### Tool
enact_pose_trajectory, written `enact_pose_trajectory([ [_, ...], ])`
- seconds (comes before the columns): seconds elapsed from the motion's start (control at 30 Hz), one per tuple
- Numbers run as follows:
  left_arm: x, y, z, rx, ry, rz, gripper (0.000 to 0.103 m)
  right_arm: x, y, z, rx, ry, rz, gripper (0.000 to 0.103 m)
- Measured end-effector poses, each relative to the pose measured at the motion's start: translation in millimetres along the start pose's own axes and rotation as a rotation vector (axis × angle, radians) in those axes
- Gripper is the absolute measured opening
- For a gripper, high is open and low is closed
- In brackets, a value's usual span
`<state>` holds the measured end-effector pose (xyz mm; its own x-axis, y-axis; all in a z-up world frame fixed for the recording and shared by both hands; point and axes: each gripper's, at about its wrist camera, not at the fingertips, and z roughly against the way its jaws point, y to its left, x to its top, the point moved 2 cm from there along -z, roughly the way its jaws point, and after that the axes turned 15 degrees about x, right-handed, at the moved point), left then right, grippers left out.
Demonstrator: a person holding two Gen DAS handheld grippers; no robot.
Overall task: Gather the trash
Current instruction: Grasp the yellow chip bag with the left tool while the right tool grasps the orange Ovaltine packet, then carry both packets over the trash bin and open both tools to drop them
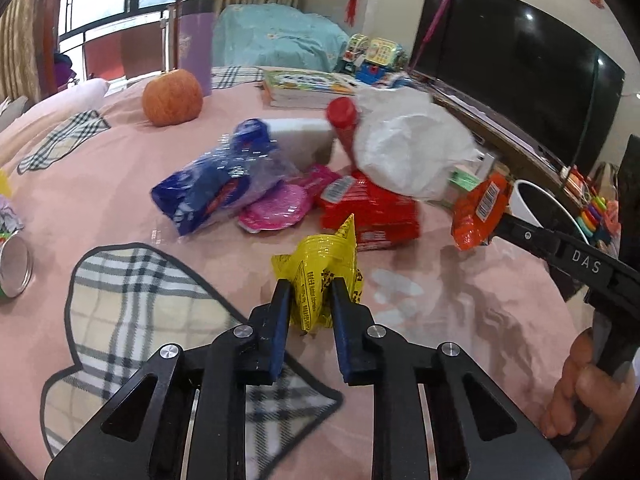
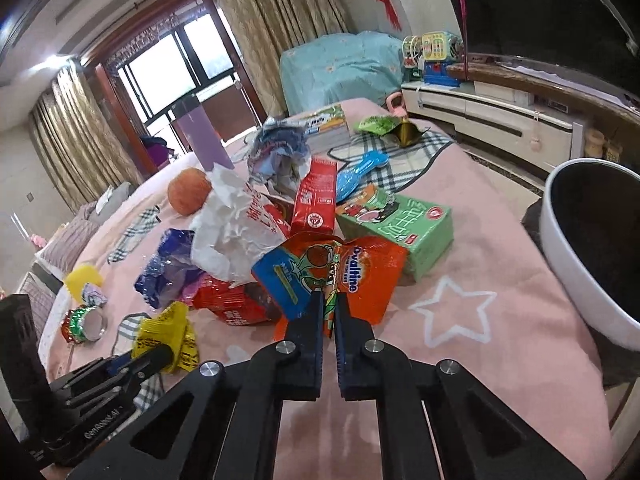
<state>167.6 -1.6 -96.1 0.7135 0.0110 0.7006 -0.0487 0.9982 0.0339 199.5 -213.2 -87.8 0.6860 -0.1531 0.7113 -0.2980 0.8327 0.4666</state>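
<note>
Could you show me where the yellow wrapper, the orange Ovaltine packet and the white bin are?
yellow wrapper [image 1: 320, 264]: left wrist view, crumpled middle.
orange Ovaltine packet [image 2: 372, 276]: right wrist view, printed front.
white bin [image 2: 576, 256]: right wrist view, outer wall.

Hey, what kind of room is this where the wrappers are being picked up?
Most likely a home living room. A big dark television stands on a long low cabinet, heavy curtains hang beside a large window, and children's toys sit near the screen.
</note>
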Motion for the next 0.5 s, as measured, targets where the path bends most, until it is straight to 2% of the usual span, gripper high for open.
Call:
enact_pose_trajectory([
  [0.5, 4, -64, 34, -0.126, -0.043, -0.101, 0.018, -8, -16, 70, -0.044, -0.088, -0.036, 0.004],
])
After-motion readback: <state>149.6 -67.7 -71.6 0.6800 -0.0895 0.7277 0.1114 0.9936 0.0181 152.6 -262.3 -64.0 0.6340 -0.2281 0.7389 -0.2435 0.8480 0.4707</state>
